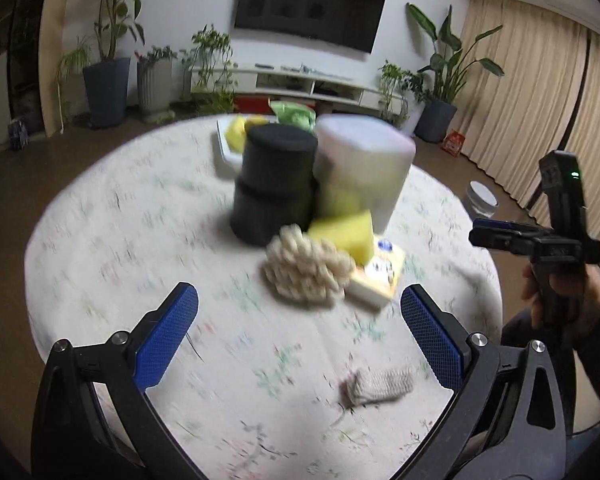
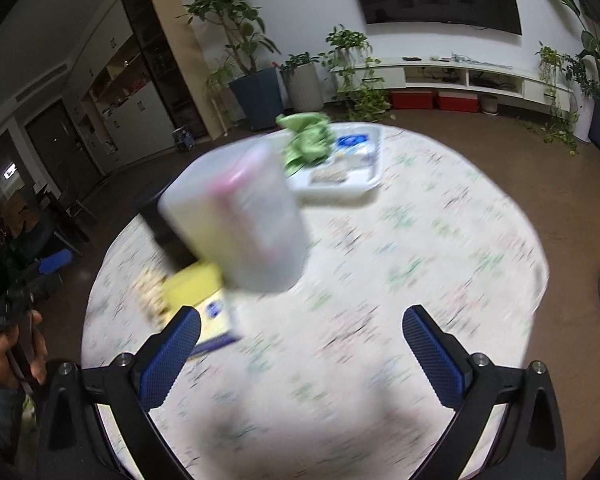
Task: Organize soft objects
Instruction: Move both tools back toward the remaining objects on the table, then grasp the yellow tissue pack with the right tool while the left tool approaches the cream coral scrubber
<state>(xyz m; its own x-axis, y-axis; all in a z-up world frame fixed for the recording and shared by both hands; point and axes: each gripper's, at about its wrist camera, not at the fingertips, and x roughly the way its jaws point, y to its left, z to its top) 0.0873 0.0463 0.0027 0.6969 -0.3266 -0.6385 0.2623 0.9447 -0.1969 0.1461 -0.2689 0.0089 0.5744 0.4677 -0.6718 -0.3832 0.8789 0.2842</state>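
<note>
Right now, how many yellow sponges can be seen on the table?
3 for sure: one wedge beside the rope ball, one behind it against the white container, one on the far tray. Blur and the containers may hide more.

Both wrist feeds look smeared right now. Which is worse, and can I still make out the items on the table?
Left wrist view: moderate motion blur; rope ball, yellow sponge and black cylinder readable, fingers sharp. Right wrist view: worse; translucent tub and tablecloth streaked, white tray soft. Fisheye bends both edges.
</note>
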